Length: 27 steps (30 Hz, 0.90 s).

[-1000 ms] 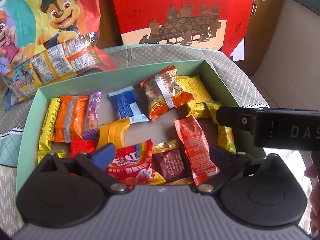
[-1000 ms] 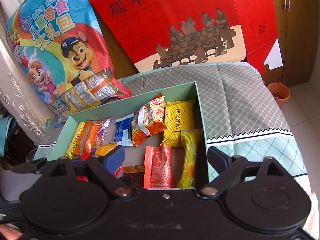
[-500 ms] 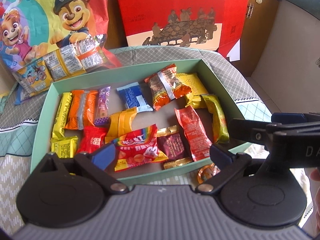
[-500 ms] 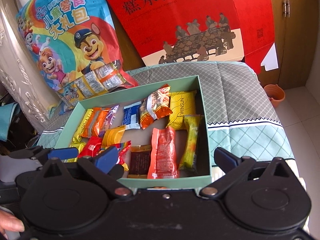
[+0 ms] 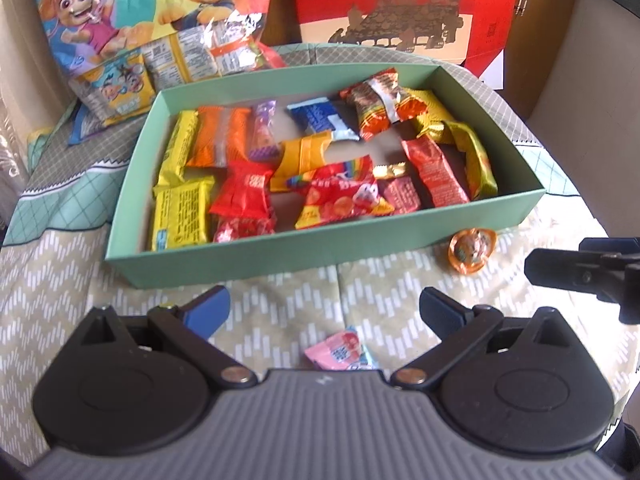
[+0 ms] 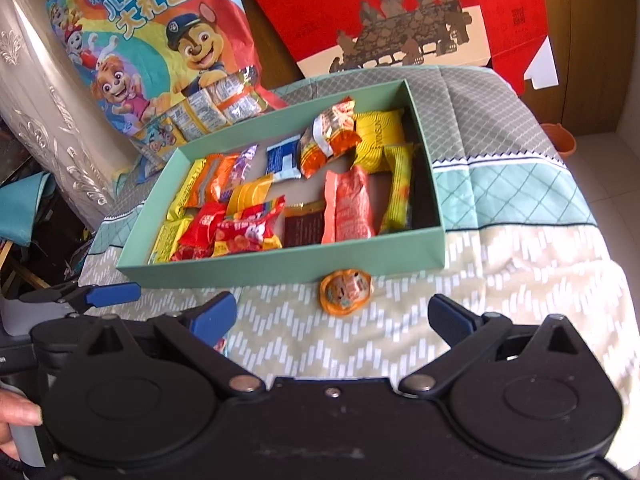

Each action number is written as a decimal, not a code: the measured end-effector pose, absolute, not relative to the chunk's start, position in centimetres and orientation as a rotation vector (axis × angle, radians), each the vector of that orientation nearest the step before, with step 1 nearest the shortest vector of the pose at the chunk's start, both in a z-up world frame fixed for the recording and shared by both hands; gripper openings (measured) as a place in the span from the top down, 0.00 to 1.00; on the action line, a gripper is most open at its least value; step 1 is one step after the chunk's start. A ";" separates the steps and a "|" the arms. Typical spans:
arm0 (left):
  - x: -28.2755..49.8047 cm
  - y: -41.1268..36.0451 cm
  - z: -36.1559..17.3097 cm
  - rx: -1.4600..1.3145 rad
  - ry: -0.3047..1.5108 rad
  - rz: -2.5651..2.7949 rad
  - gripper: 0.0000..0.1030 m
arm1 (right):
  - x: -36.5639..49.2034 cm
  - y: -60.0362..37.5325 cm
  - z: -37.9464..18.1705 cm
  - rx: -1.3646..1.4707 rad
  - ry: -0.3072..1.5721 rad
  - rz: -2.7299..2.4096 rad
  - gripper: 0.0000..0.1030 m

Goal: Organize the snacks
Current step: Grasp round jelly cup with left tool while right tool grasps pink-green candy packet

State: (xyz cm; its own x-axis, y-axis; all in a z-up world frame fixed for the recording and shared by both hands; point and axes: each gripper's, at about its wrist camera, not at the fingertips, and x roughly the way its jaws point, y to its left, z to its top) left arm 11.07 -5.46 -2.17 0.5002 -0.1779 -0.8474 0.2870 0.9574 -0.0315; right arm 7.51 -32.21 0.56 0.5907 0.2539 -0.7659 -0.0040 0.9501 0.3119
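A pale green box (image 5: 280,254) (image 6: 280,266) on the patterned cloth holds several wrapped snacks. A round orange snack (image 5: 472,250) (image 6: 346,290) lies on the cloth just outside the box's near wall. A small pink snack packet (image 5: 340,350) lies on the cloth between the fingers of my left gripper (image 5: 324,308), which is open and empty, pulled back from the box. My right gripper (image 6: 332,314) is open and empty, with the orange snack just ahead of it.
A cartoon-dog snack bag (image 6: 160,52) with packets spilling out leans at the back left. A red gift bag (image 6: 400,12) stands behind the box. The right gripper's finger (image 5: 580,272) shows at the right of the left wrist view. The table edge drops off at the right.
Both grippers have drawn back from over the box toward the table's near side. The orange snack and the pink packet have come into view on the cloth.
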 end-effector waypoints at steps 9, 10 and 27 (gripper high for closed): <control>8.6 -3.2 -4.8 0.089 1.085 -0.264 0.00 | 5.3 -30.3 -3.4 0.335 1.067 0.203 0.13; 8.3 -3.0 -5.0 0.086 1.088 -0.262 0.00 | 5.1 -30.3 -3.7 0.341 1.076 0.202 0.16; 6.1 -1.1 -6.7 0.085 1.075 -0.249 0.58 | 3.9 -27.6 -5.2 0.172 1.074 0.200 0.71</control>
State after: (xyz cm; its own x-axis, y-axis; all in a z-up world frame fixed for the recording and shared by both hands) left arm 6.07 -1.11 -6.66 0.4511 -0.1601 -0.8780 0.2428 0.9687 -0.0519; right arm 3.89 -27.62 -5.16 0.4616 0.2455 -0.8524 -0.0784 0.9685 0.2365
